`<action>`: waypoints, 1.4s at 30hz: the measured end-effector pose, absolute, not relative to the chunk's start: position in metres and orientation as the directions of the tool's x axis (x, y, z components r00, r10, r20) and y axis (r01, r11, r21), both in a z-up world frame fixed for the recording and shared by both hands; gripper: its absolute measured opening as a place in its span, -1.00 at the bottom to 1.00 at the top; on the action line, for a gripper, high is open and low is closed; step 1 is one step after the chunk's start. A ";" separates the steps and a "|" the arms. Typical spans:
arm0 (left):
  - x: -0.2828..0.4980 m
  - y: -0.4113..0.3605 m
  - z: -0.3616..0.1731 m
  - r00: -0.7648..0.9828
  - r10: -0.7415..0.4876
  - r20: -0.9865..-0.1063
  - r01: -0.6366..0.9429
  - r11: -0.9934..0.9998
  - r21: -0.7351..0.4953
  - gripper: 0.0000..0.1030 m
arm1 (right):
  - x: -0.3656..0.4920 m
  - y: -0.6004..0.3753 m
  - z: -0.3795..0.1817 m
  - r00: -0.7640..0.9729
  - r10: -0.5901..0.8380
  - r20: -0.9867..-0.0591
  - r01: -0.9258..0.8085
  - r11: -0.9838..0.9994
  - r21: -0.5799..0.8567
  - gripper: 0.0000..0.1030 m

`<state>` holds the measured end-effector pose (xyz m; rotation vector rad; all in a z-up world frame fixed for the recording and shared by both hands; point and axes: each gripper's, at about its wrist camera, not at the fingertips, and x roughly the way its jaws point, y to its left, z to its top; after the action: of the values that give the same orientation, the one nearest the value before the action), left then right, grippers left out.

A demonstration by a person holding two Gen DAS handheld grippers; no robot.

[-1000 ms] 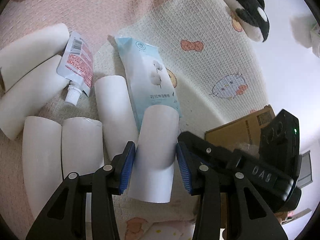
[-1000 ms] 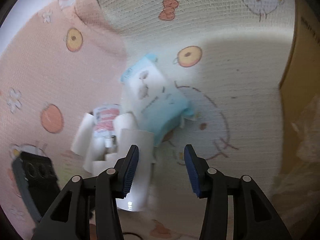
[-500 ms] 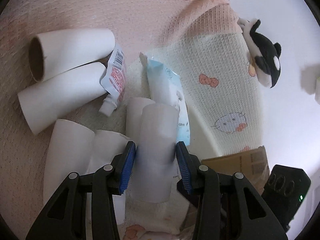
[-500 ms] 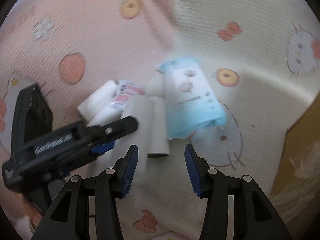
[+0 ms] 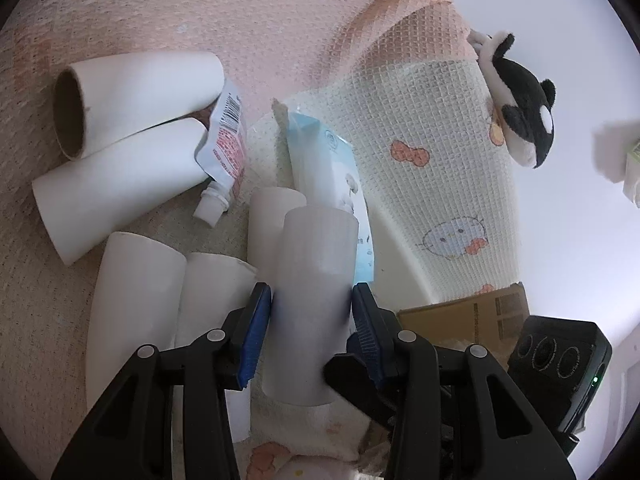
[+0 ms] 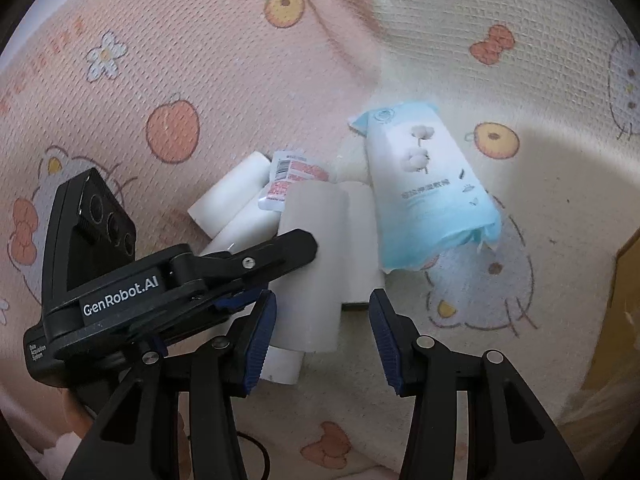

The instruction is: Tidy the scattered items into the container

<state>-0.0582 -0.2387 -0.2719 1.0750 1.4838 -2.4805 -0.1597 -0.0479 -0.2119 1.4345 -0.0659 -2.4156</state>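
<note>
My left gripper [image 5: 310, 320] is shut on a white paper roll [image 5: 314, 296] and holds it above the pile; the roll [image 6: 312, 268] and that gripper also show in the right wrist view. Several more white rolls [image 5: 132, 184] lie on the patterned blanket, with a red-and-white spout pouch [image 5: 224, 152] and a light blue tissue pack [image 5: 332, 184]. My right gripper [image 6: 322, 336] is open and empty, just in front of the pile, with the tissue pack [image 6: 428, 196] beyond it. The cardboard box [image 5: 472, 316] sits at the right.
A black-and-white plush orca [image 5: 520, 116] lies at the blanket's far edge. The box's brown wall [image 6: 616, 320] is at the right of the right wrist view. A thin dark cable [image 6: 252, 452] lies near the blanket's front.
My left gripper has lifted the roll off the pile and tilted back. My right gripper has drawn back and turned left, so the pile and the left gripper are now in front of it.
</note>
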 end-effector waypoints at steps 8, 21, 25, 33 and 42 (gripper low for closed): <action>-0.058 -0.227 -0.270 -0.737 0.322 -0.594 0.351 -0.569 -0.744 -0.11 | -0.160 -0.057 -0.217 -0.425 -0.289 -0.858 0.298 -0.940 0.169 -0.13; -0.059 -0.208 -0.247 -0.729 0.280 -0.625 0.303 -0.686 -0.661 -0.13 | -0.157 -0.054 -0.214 -0.454 -0.286 -0.844 0.322 -0.936 0.144 -0.16; -0.057 -0.206 -0.245 -0.716 0.280 -0.640 0.303 -0.701 -0.646 -0.13 | -0.155 -0.056 -0.212 -0.458 -0.295 -0.838 0.340 -0.930 0.141 -0.16; -0.052 -0.194 -0.224 -0.715 0.217 -0.665 0.288 -0.775 -0.563 -0.13 | -0.148 -0.065 -0.202 -0.491 -0.283 -0.824 0.381 -0.920 0.089 -0.16; -0.060 -0.183 -0.188 -0.735 0.185 -0.652 0.241 -0.828 -0.507 -0.13 | -0.143 -0.061 -0.170 -0.558 -0.293 -0.776 0.370 -0.925 0.083 -0.16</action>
<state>-0.0597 -0.1830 -0.1875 1.1305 0.9122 -2.7503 -0.1434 -0.0612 -0.1696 1.2122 0.1258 -2.4803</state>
